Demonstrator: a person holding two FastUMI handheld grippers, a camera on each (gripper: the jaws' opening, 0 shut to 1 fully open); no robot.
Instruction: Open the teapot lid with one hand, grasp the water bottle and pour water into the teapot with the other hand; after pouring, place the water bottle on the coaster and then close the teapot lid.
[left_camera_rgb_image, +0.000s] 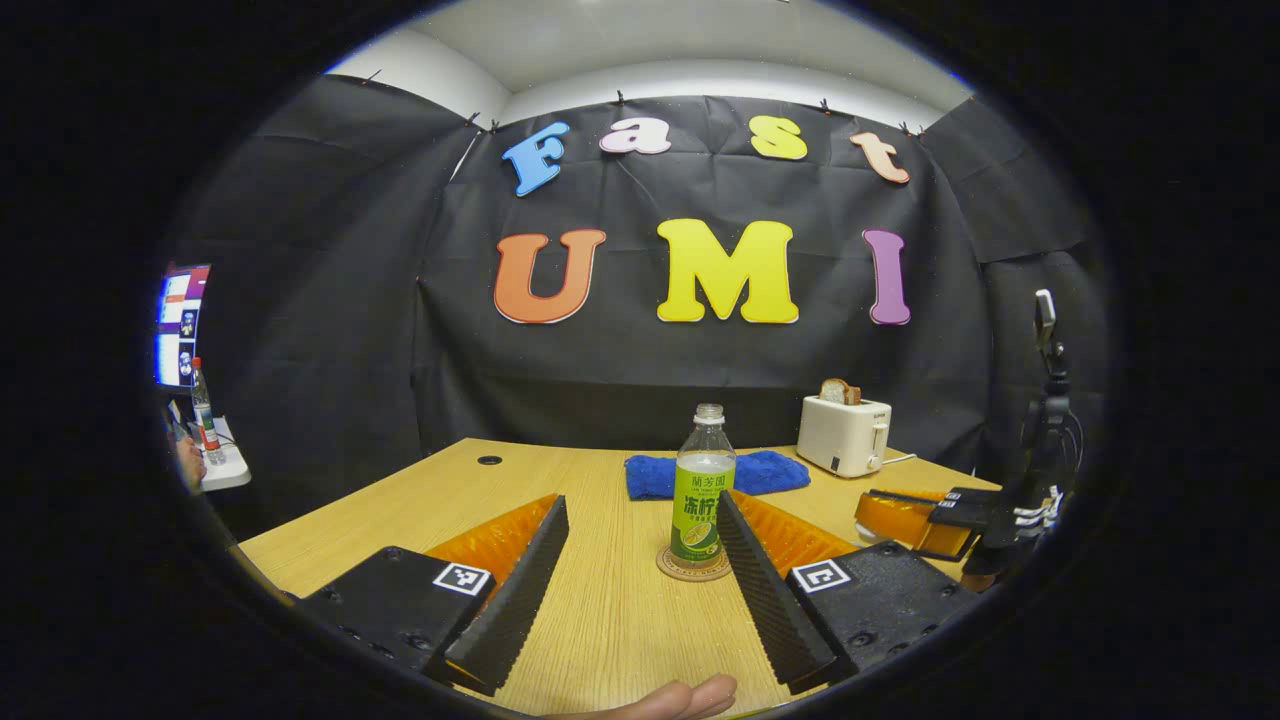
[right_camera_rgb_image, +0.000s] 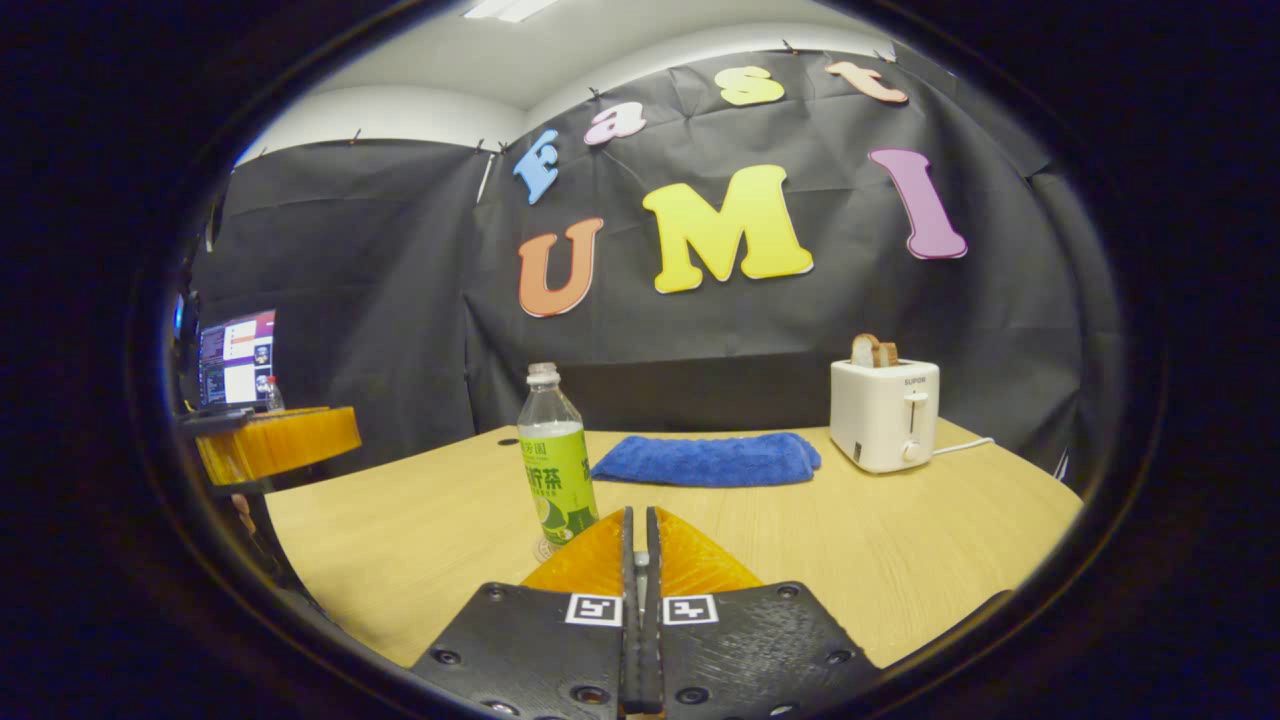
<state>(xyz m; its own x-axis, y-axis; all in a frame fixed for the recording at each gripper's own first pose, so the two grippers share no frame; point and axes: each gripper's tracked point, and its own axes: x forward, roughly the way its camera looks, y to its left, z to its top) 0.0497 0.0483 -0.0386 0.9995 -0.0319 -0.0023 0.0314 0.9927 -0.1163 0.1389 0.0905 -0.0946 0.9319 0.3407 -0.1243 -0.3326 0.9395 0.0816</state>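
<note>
A clear water bottle (left_camera_rgb_image: 703, 490) with a green label and no cap stands upright on a round coaster (left_camera_rgb_image: 690, 568) on the wooden table (left_camera_rgb_image: 400, 510). My left gripper (left_camera_rgb_image: 640, 502) is open and holds nothing; the bottle stands just ahead of it, close against its right finger. In the right gripper view my right gripper (right_camera_rgb_image: 640, 535) is shut, its fingers pressed together low over the table, and the bottle (right_camera_rgb_image: 556, 460) stands a little ahead to its left. The right gripper (left_camera_rgb_image: 905, 512) also shows at the right of the left gripper view, the left gripper (right_camera_rgb_image: 280, 440) at the left of the right gripper view.
A folded blue towel (left_camera_rgb_image: 660, 476) (right_camera_rgb_image: 705, 460) lies behind the bottle. A white toaster (left_camera_rgb_image: 843, 435) (right_camera_rgb_image: 885, 415) with bread in it stands at the back right. A monitor (right_camera_rgb_image: 236, 355) and a side shelf (left_camera_rgb_image: 225, 470) are off to the left. A hand (left_camera_rgb_image: 680, 700) shows at the bottom edge.
</note>
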